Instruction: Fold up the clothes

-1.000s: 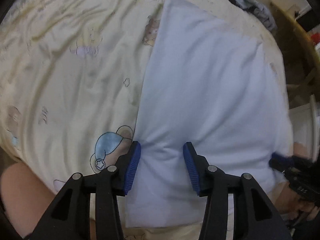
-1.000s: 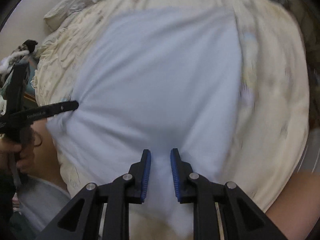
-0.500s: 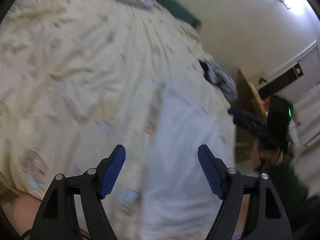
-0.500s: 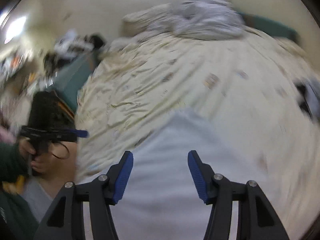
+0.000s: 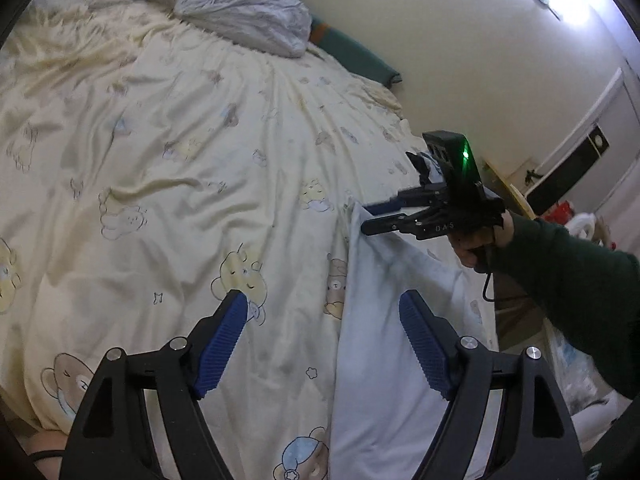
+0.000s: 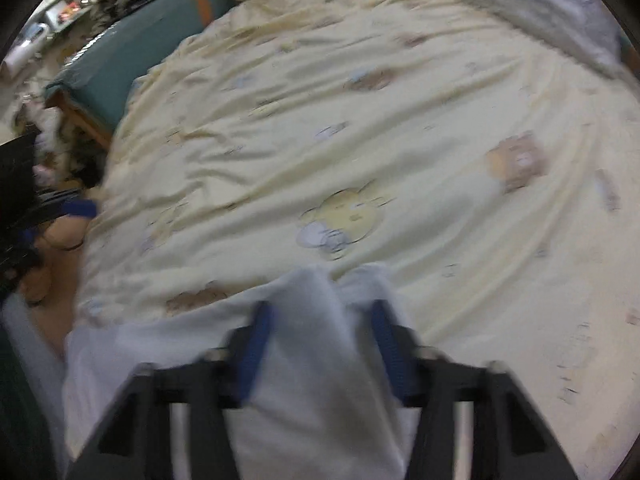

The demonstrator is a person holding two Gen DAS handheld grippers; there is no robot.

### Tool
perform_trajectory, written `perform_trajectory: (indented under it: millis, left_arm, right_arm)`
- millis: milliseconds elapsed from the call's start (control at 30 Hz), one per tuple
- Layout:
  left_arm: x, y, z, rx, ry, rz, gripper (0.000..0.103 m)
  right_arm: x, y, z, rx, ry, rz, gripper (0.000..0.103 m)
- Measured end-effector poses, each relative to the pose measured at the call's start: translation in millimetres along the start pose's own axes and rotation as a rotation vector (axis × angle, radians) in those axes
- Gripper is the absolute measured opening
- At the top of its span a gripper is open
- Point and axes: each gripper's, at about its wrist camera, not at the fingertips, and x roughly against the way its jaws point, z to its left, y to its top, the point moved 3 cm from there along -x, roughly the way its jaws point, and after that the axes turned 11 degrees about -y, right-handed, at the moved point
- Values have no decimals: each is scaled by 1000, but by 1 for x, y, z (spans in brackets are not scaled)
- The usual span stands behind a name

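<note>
The pale blue garment (image 5: 384, 344) lies along the bed's (image 5: 168, 168) near edge; the right gripper (image 6: 320, 344) is closing on its bunched far end, likely to fold it back; the left gripper (image 5: 320, 344) hovers spread wide, holding nothing.

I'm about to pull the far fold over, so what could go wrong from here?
The right gripper is closing on just the far corner of the pale blue garment; a thin bite may slip. The left gripper is open and holds nothing, so the near end could drag. The wrinkled bedsheet might get pinched along too.
</note>
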Motion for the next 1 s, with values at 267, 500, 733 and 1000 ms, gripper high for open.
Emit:
perform_trajectory:
  millis: [267, 500, 733, 1000]
  left_arm:
    - [4, 2, 26, 143, -49, -31, 82]
    - [2, 2, 29, 165, -57, -22, 82]
    - [-7, -1, 26, 151, -57, 42, 82]
    - [-90, 60, -3, -78, -188, 238, 82]
  right_arm:
    - [27, 1, 1, 40, -16, -46, 5]
    - [14, 30, -31, -2, -37, -8, 0]
    - [26, 16, -51, -97, -56, -16, 30]
    - [93, -86, -81, -182, -86, -33, 34]
